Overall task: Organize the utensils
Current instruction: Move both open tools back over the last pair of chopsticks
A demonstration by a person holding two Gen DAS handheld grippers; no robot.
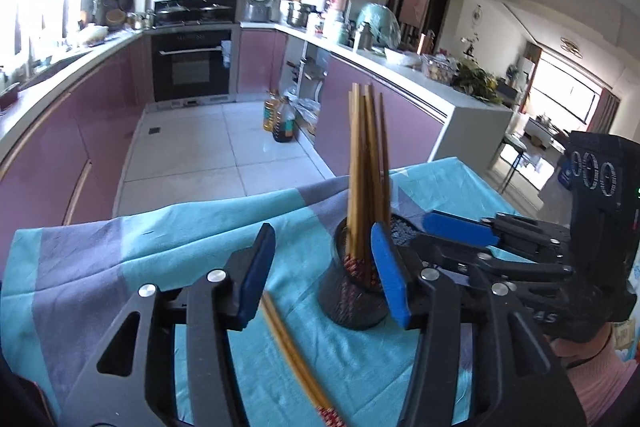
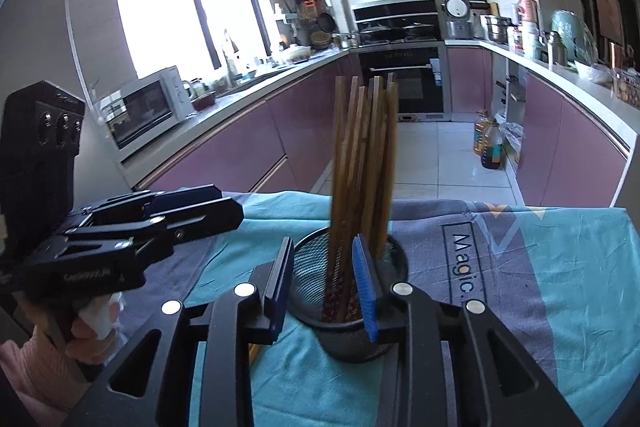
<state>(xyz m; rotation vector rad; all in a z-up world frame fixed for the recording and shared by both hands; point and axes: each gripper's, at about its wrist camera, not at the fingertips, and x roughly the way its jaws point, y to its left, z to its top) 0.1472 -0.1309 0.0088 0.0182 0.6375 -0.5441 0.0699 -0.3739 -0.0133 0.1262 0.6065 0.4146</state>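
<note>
Both cams ride on the handheld grippers, tilted down a bit, super close to the table. Left one looks past its fingers toward the oven and the right counter. Right one faces the window side. Both share the holder, chopsticks, blue cloth, and each catches the other gripper.

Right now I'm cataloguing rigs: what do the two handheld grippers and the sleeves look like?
Both the left gripper and right gripper are black linkage frames with silver pivot bolts and blue-padded fingers. Both sleeves are pink.
</note>
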